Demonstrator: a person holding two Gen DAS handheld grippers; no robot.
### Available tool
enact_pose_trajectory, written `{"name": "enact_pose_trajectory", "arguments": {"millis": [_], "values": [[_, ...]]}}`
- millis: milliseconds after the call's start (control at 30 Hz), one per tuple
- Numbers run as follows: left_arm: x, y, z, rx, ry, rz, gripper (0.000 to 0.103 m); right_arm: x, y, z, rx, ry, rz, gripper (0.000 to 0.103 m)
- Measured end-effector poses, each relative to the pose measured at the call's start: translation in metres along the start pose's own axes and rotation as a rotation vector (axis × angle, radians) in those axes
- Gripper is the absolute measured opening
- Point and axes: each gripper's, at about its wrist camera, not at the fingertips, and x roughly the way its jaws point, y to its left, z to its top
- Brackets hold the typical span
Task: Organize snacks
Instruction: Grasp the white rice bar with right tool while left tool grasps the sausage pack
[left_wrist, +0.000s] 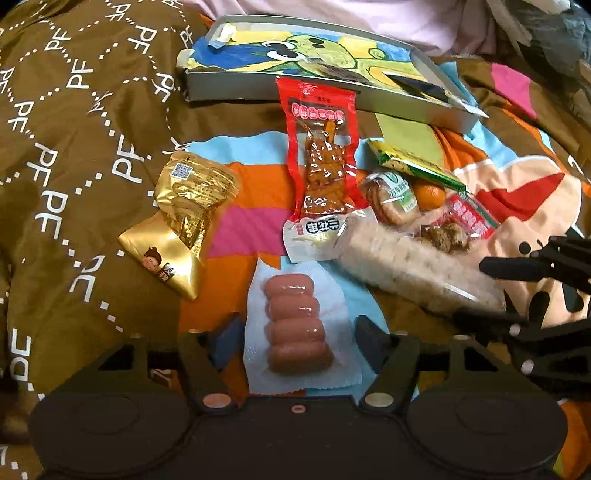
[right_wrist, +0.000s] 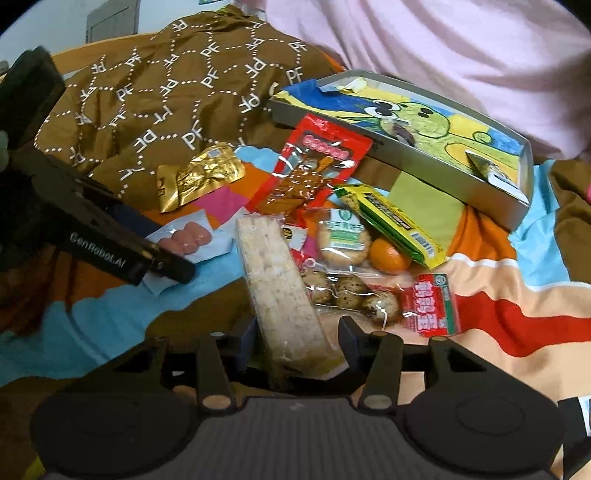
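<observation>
On the patterned bedspread, we've got our left gripper spread w/ the sausage pack between its fingers, right gripper spread around the rice-cracker pack; other snacks beyond, tray farthest.

A brown quilt printed with white "PF" letters and dotted diamonds lies bunched on a bedsheet of orange, pink, light blue and red colour blocks. The quilt covers the sheet's left portion. Beyond the far edge of the sheet lies pale pink fabric, and a grey door shows past the quilt.
</observation>
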Motion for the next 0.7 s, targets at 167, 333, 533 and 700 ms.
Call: {"name": "enact_pose_trajectory", "arguments": {"millis": [167,333,533,700], "values": [[0.007,-0.007,0.000,0.045,-0.007,0.008,0.084,0.004,0.003,-0.001,-0.018,-0.001,-0.005,0.061],[0.011,-0.010,0.000,0.088,-0.005,0.017,0.084,0.009,0.009,-0.001,-0.060,-0.008,-0.019,0.064],[0.008,-0.006,-0.001,0.090,-0.011,0.036,0.068,0.012,0.015,0.001,-0.074,-0.018,-0.034,0.061],[0.005,-0.006,-0.003,0.093,-0.013,0.042,0.063,0.009,0.019,0.001,-0.079,-0.015,-0.038,0.054]]}}
